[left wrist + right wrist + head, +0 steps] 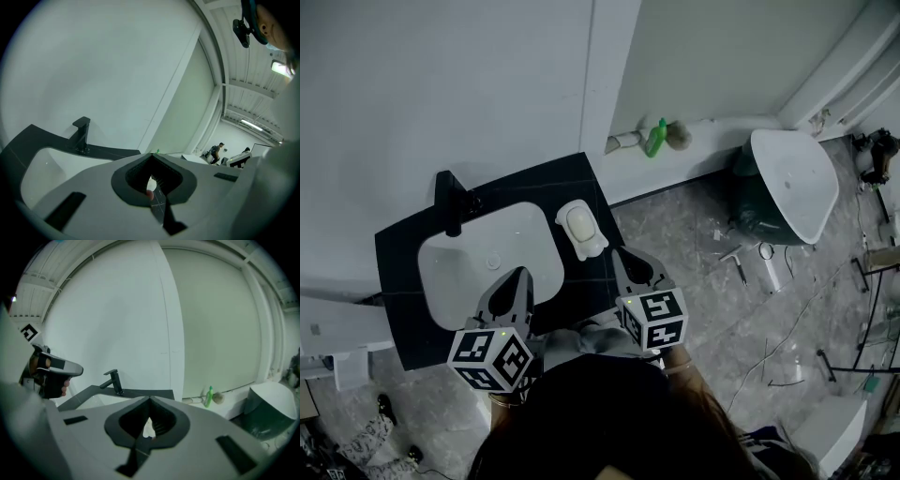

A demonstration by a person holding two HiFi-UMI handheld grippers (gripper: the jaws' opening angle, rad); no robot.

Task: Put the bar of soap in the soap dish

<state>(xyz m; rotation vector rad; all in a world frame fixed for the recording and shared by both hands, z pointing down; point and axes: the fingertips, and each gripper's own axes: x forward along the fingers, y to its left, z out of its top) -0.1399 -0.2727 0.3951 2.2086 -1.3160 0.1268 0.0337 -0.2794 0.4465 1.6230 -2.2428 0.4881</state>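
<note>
Soap (579,223), a pale oval bar, lies in the white soap dish (592,246) near the right edge of the black counter (403,244), just beside the white sink (459,272), as seen from the head view. The left gripper (517,277) hangs over the sink's front rim and the right gripper (623,255) over the counter's front right corner. Both are apart from the dish, and a black tap (448,202) stands at the back edge. From the left gripper view, the left gripper (152,157) has its jaws together at the tips with nothing clamped; the tap (82,135) rises beyond the sink's far rim. From the right gripper view, the right gripper (150,400) likewise has its jaws closed and empty, with a sliver of white, likely the dish, showing through the gap behind them, the tap (114,380) at the counter's back edge and a green bottle (209,396) on the floor by the wall. By these pictures the placing step looks done, and the next move would call only for drawing both grippers clear without knocking the dish.
</note>
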